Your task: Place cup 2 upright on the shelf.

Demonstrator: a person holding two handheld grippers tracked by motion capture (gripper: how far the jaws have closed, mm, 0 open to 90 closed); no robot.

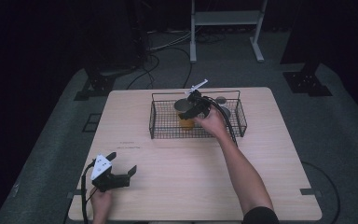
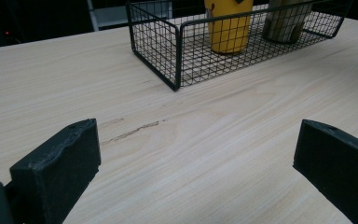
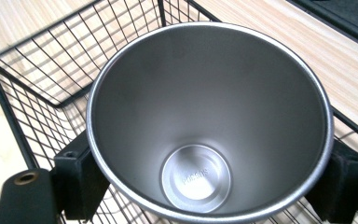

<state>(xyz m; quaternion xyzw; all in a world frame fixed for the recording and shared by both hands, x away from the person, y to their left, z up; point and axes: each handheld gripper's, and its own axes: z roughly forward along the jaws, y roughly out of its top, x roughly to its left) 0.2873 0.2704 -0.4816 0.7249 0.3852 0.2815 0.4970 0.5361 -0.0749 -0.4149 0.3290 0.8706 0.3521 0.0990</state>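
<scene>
A black wire basket (image 1: 168, 135) stands at the table's far middle. Inside it is a yellow cup (image 1: 186, 123) with a bare steel inside (image 3: 205, 116). My right gripper (image 1: 192, 110) reaches into the basket from the right, and its black jaws sit against opposite sides of the cup just below the rim, shut on it (image 3: 209, 184). In the left gripper view the yellow cup (image 2: 228, 25) stands upright in the basket (image 2: 177, 56). My left gripper (image 1: 122, 164) rests near the table's front left corner, jaws wide open over bare wood (image 2: 196, 158).
A second, grey metal cup (image 2: 286, 21) stands to the right of the yellow one, by a round grey lid (image 1: 220, 99). The light wooden table (image 1: 177, 186) has bare room between basket and front edge. Cables and stand feet (image 1: 100, 84) lie on the floor beyond.
</scene>
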